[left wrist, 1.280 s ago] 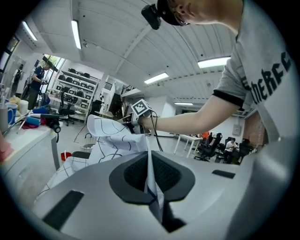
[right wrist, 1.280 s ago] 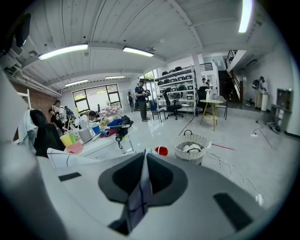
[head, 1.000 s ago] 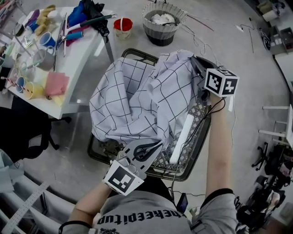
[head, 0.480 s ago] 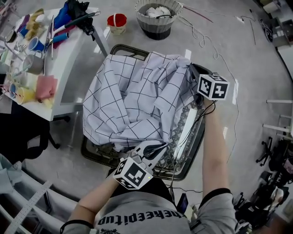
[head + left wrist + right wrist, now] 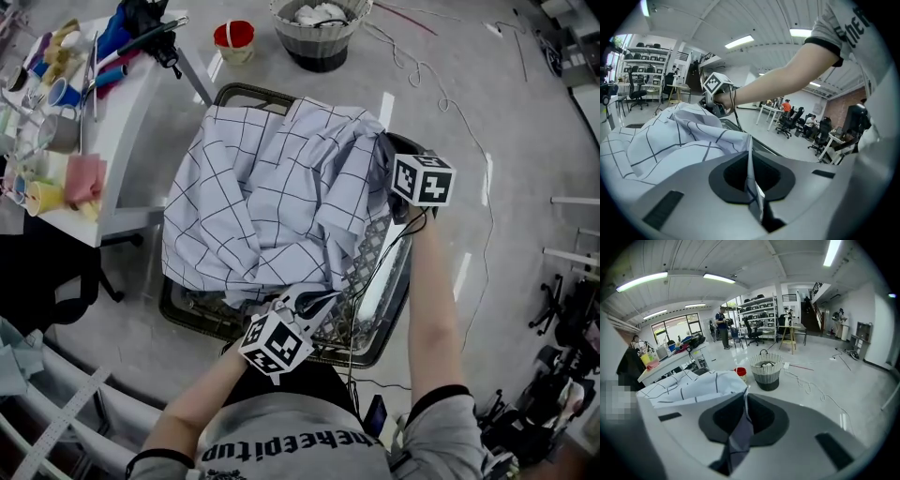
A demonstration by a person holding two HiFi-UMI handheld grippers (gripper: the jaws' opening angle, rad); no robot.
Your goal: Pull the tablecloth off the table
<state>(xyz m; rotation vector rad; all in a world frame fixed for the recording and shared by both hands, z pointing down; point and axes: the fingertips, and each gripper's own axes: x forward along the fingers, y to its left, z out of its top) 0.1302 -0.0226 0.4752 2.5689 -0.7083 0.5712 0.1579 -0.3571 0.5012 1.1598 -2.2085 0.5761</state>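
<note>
The tablecloth point(image 5: 272, 206), white with a black grid, lies heaped in a dark basket point(image 5: 375, 349) on the floor. My left gripper point(image 5: 306, 302) is at the heap's near edge and is shut on a fold of the cloth. In the left gripper view that fold point(image 5: 670, 140) runs up between the closed jaws of the left gripper point(image 5: 750, 157). My right gripper point(image 5: 384, 148) holds the heap's right side, its marker cube above the basket rim. The right gripper view shows the right gripper point(image 5: 746, 397) shut on a strip of the tablecloth point(image 5: 693, 383).
A white table point(image 5: 131, 141) with cups, tools and a pink rag stands at the left. A woven basket point(image 5: 319, 28) and a red cup point(image 5: 232, 39) sit on the floor beyond. Cables point(image 5: 441, 94) trail to the right. A white bar point(image 5: 380, 272) lies in the dark basket.
Both grippers have sunk toward the basket with the cloth still clamped. The cloth heap has settled lower and spread flatter over the basket.
</note>
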